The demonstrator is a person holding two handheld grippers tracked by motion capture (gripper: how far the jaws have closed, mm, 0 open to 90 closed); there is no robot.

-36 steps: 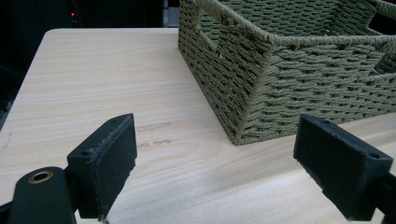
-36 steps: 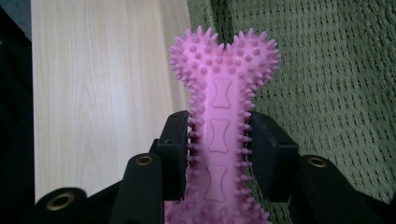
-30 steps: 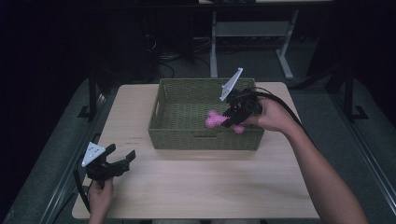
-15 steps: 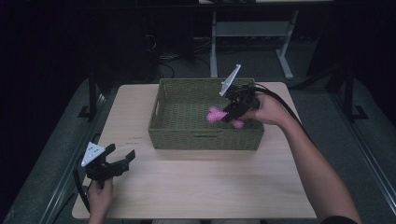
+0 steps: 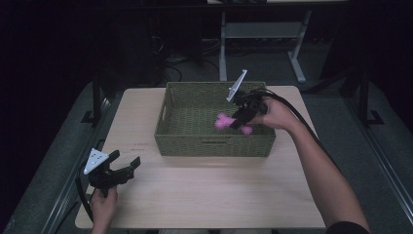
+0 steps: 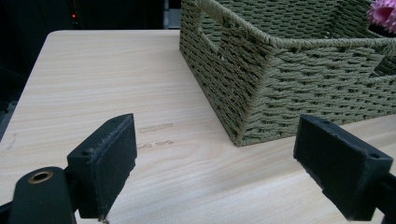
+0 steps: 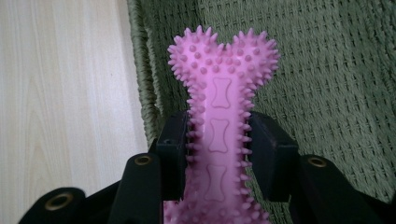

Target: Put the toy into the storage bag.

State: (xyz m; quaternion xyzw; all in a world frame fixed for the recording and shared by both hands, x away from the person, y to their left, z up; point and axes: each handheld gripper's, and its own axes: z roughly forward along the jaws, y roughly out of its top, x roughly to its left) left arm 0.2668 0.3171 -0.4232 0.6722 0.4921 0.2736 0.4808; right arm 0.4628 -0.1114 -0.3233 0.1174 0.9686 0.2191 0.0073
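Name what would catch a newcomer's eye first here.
The pink spiky bone toy stands out, clamped by its shaft in the right gripper over the green woven basket at the table's far side. Next, the left gripper sits open and empty near the table's front left corner.

Dim room; pale wooden table (image 5: pixel 204 195); grey floor (image 5: pixel 44 161)

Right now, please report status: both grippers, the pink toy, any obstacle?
Right gripper shut on pink bone toy, over the basket. Left gripper open, nothing between jaws. No obstacle seen.
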